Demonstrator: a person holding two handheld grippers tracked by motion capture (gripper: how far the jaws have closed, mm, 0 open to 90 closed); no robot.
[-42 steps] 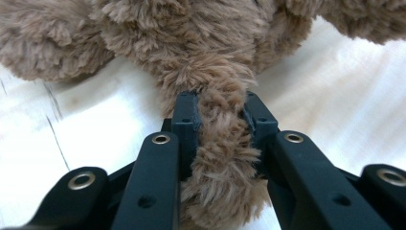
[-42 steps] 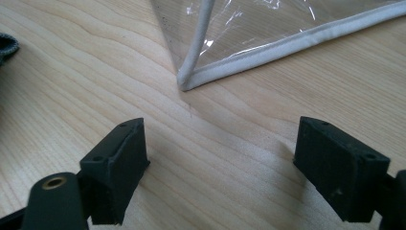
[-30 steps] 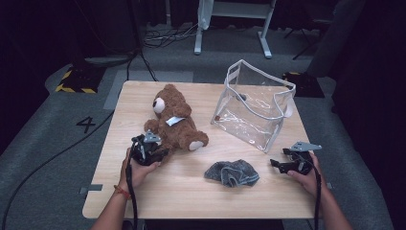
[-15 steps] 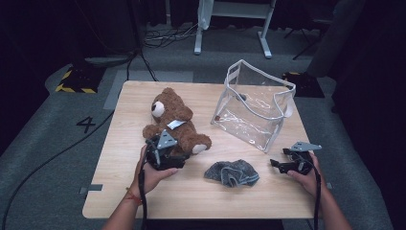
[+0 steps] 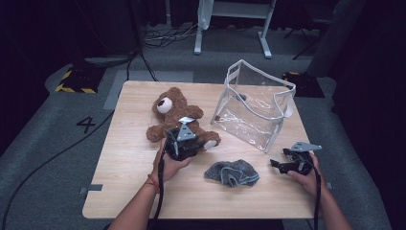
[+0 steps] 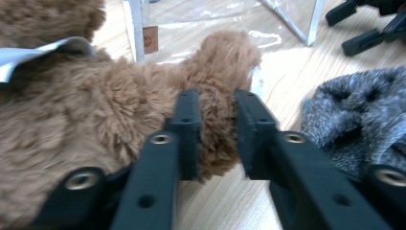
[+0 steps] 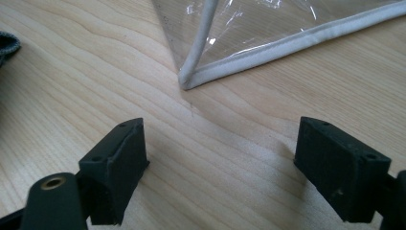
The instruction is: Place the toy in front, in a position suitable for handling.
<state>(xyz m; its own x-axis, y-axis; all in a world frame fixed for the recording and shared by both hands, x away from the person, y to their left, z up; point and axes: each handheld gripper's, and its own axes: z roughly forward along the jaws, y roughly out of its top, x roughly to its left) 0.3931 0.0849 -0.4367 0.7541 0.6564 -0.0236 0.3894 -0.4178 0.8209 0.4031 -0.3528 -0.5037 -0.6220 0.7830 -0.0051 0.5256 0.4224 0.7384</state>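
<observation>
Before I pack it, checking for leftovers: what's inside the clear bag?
Through the clear bag only table wood and glare show; a small dark spot sits at its far wall. Glare hides parts of the bottom.

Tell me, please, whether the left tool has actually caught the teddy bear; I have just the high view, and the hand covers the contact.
Observer: Yes. In the left gripper view the left tool has just been closing, and its pads now squeeze one leg of the teddy bear between them.
Operator: And the right tool?
Observer: The right tool stands wide open over bare table, with nothing between its jaws.
Operator: What does it face?
Observer: The white-trimmed bottom corner of the clear bag, just ahead of it and untouched.
</observation>
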